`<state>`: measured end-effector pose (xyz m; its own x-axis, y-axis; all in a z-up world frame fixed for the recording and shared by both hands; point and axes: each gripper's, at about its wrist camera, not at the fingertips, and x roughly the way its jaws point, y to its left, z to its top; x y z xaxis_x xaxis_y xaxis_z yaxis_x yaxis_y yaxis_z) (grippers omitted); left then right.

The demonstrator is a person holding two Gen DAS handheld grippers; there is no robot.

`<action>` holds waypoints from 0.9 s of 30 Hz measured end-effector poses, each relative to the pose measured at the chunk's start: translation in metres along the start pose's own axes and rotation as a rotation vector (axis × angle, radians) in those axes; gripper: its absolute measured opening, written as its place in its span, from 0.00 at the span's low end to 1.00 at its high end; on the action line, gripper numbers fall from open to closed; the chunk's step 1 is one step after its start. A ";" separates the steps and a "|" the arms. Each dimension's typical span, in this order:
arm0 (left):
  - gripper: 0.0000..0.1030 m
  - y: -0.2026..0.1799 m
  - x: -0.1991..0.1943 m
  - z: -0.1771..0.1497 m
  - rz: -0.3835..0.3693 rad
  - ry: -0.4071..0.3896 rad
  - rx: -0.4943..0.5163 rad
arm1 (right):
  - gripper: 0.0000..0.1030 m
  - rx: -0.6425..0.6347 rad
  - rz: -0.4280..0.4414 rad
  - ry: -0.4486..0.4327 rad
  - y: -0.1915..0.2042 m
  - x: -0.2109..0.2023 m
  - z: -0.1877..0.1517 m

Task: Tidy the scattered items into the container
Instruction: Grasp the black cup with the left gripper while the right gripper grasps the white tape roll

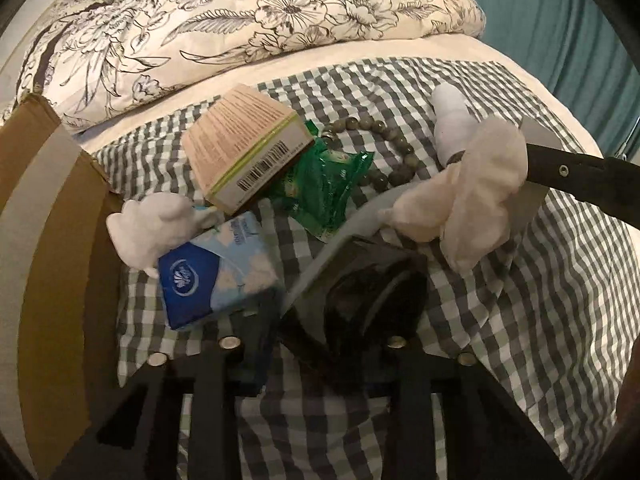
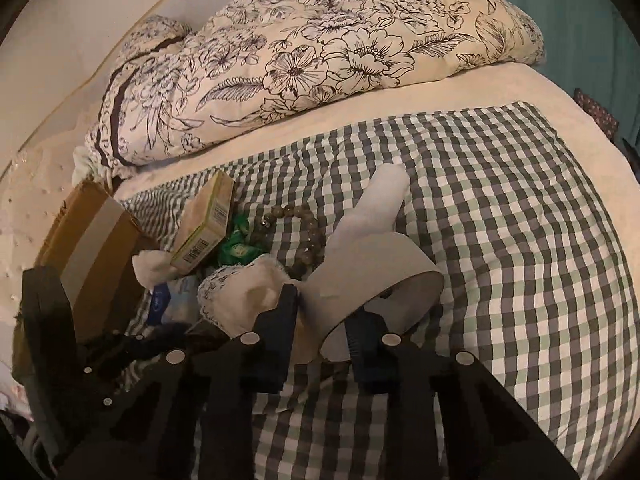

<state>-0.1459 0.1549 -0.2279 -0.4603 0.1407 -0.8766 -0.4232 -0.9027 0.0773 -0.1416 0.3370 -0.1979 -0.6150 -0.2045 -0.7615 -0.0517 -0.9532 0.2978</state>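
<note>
A brown cardboard box [image 1: 48, 200] [image 2: 92, 232] stands at the left. Beside it lie a beige carton [image 1: 244, 148] [image 2: 204, 224], a green packet [image 1: 324, 184], a bead bracelet [image 1: 384, 148] [image 2: 296, 216] and a blue tissue pack [image 1: 208, 280]. My right gripper [image 2: 324, 300] is shut on the wall of a grey tape roll [image 2: 372, 272], with white cloth [image 2: 244, 296] bunched around its tips. My left gripper [image 1: 308, 320] has narrow jaws. The tissue pack is at its left finger and a grey-rimmed dark thing [image 1: 320, 264] lies across the gap. What its pads press on is hidden.
Everything lies on a grey-and-white checked cloth [image 2: 500, 240] spread over a cream bed. A floral quilt [image 1: 240, 20] [image 2: 320, 52] is heaped along the far side. A teal curtain [image 1: 560, 40] hangs at the right. More white cloth [image 1: 148, 232] sits by the box.
</note>
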 end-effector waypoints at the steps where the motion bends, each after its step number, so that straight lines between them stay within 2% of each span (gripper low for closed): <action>1: 0.21 0.002 -0.001 0.000 0.001 -0.001 -0.005 | 0.21 -0.002 0.000 -0.002 0.000 -0.001 0.000; 3: 0.12 0.006 -0.004 0.000 -0.009 0.000 -0.021 | 0.19 -0.003 0.007 -0.005 0.001 -0.002 0.000; 9: 0.12 0.007 -0.017 0.000 -0.020 -0.025 -0.017 | 0.03 -0.021 0.003 -0.036 0.006 -0.014 -0.001; 21: 0.12 0.006 -0.052 0.000 -0.045 -0.088 -0.018 | 0.03 -0.068 -0.012 -0.102 0.022 -0.049 -0.002; 27: 0.11 0.006 -0.083 0.001 -0.058 -0.155 -0.019 | 0.03 -0.075 -0.025 -0.142 0.032 -0.078 -0.006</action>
<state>-0.1105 0.1384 -0.1545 -0.5508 0.2524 -0.7955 -0.4384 -0.8986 0.0185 -0.0907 0.3206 -0.1326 -0.7193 -0.1521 -0.6779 -0.0129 -0.9726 0.2320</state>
